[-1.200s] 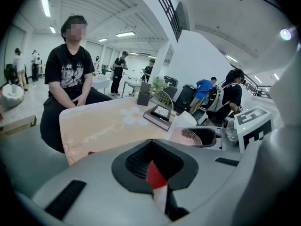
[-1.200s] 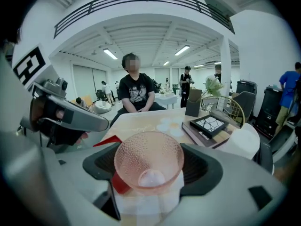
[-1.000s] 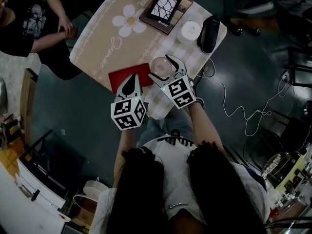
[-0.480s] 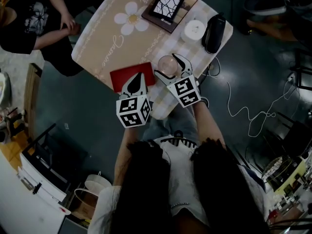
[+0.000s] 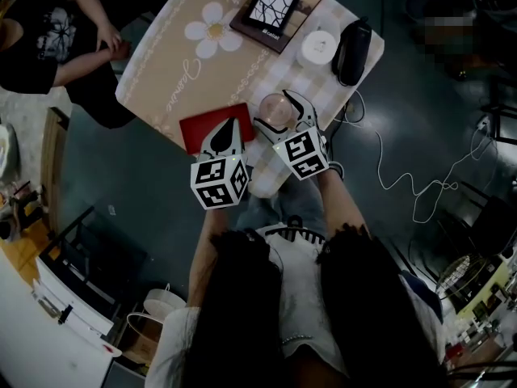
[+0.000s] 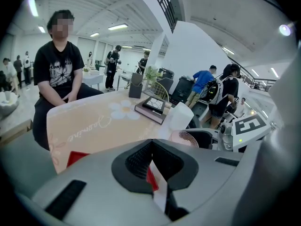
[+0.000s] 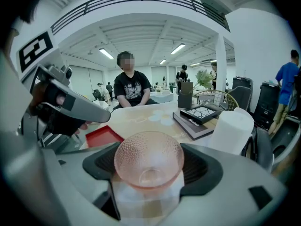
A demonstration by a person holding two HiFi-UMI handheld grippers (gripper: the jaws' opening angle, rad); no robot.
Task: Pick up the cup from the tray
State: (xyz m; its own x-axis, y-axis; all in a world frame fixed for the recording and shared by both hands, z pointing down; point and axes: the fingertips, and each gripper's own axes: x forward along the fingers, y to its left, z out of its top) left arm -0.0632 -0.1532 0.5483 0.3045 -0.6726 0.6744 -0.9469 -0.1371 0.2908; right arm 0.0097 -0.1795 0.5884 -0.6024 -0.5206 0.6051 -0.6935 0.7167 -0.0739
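While the left gripper (image 6: 151, 150) sits closed above the red tray (image 5: 194, 128), the right gripper (image 7: 148, 166) clasps the pink cup (image 7: 148, 155).

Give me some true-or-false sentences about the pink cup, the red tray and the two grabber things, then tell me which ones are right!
1. The pink cup sits between the jaws of the right gripper. True.
2. The cup is standing on the red tray. False: it is beside the tray, over the checked cloth.
3. The left gripper is holding the book. False: its jaws are together with nothing in them, and the book lies at the far end of the table.
4. A white roll stands near the book. True.
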